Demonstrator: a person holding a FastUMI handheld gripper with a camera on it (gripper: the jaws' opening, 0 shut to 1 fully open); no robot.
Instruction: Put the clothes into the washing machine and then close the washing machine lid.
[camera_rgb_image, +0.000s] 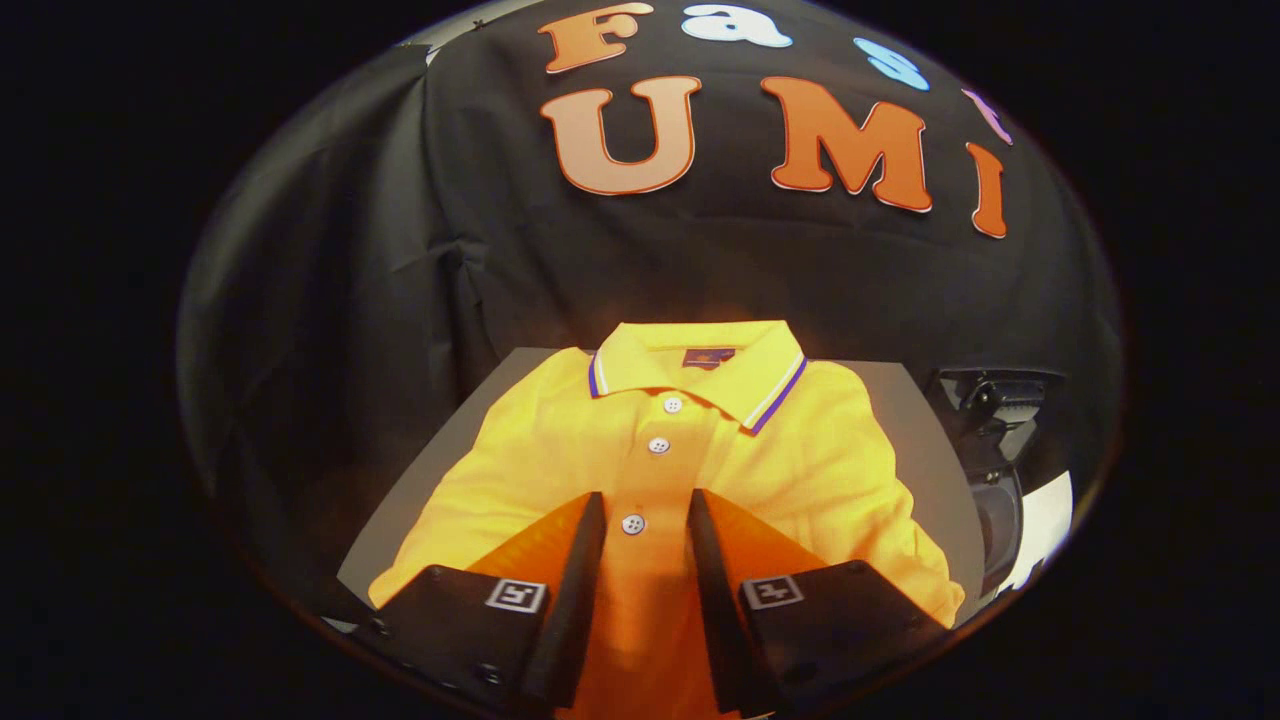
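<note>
A yellow polo shirt (800, 450) lies flat on a grey tabletop (925, 430), its collar with purple and white trim pointing away from me. Its button placket runs straight down between my fingers. My gripper (647, 498) is open just above the shirt's chest, one button showing in the gap between the fingertips. Nothing is held. To the right of the table, partly cut off, stands a dark and white appliance (1000, 450) that may be the washing machine.
Black cloth forms the booth's wall behind and to the left of the table. The shirt covers most of the tabletop, with bare grey strips at the left and right.
</note>
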